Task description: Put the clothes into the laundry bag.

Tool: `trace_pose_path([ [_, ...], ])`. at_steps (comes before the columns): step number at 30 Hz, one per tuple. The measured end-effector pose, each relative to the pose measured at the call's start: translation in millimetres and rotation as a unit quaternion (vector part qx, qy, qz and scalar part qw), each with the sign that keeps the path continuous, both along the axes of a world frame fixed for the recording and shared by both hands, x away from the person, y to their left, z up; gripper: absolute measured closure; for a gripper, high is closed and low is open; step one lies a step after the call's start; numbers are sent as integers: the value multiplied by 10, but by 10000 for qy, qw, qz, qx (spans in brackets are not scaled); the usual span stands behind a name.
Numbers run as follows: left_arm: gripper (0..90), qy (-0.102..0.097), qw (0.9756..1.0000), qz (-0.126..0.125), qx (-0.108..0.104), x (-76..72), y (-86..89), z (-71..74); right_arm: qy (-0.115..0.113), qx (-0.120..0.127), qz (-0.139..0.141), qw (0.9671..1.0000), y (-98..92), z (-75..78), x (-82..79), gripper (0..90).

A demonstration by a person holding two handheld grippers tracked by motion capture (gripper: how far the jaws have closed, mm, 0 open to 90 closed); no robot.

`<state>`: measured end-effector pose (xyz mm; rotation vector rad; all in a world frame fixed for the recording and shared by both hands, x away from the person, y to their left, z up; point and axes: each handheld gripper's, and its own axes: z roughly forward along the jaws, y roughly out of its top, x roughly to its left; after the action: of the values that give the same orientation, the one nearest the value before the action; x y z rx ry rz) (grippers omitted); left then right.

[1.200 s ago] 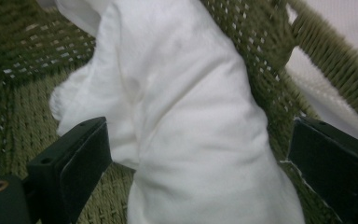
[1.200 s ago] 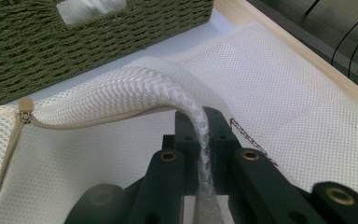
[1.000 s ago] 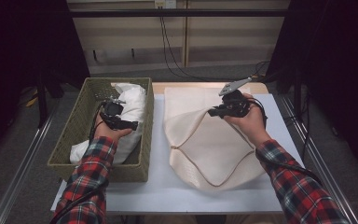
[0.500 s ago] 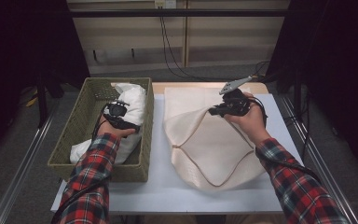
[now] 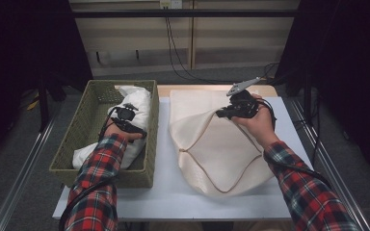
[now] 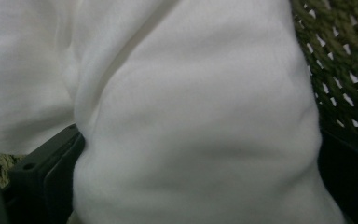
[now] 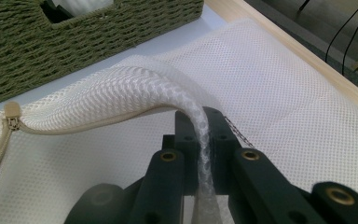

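From the high view, the left gripper (image 5: 124,117) sat in the woven basket (image 5: 84,122) on the white cloth (image 5: 136,103). Its own view showed spread jaws, just opened, flanking the cloth. The right gripper view showed the right gripper (image 7: 199,140) clamped on the mesh bag (image 7: 284,107).

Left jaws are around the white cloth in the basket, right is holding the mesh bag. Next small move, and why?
Probably close the left gripper on the white cloth. Its jaws have just been opening and now stand wide with a fold of cloth bulging between them in the woven basket. The right gripper already pinches the mesh bag edge up, so the bag looks ready.
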<state>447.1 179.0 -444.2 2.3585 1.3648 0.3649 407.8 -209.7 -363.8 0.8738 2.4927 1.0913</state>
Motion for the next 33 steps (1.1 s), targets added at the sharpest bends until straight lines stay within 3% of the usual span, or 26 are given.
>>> trace_pose_path([
  [8,1,140,9998,83,148,18,-8,-63,4,-36,-20,10000,3,-6,2,857],
  [12,0,190,9994,-46,284,36,7,-88,6,-32,-37,10000,-7,-2,-6,857],
  [16,30,296,9993,162,134,24,-12,-120,-15,-8,-33,10000,-11,-3,-14,857],
  [20,65,412,9989,-55,203,57,10,-122,3,8,-16,10000,-15,-11,-24,857],
  [22,113,480,9988,-85,88,56,23,-123,20,13,-24,10000,-25,-9,-26,858],
  [23,124,500,9987,48,-75,38,9,-133,1,-6,-35,10000,-31,-6,-24,858],
  [24,203,505,9985,93,-190,25,10,-135,-2,35,-56,10000,-38,-4,-22,858],
  [26,219,485,9985,99,-243,12,20,-130,11,34,-62,10000,-37,-4,-24,858],
  [29,338,416,9989,131,-194,-1,41,-109,-1,28,-33,10000,-33,-9,-20,858],
  [33,411,406,9989,154,-180,-4,43,-84,12,35,-34,10000,-22,-22,-26,858],
])
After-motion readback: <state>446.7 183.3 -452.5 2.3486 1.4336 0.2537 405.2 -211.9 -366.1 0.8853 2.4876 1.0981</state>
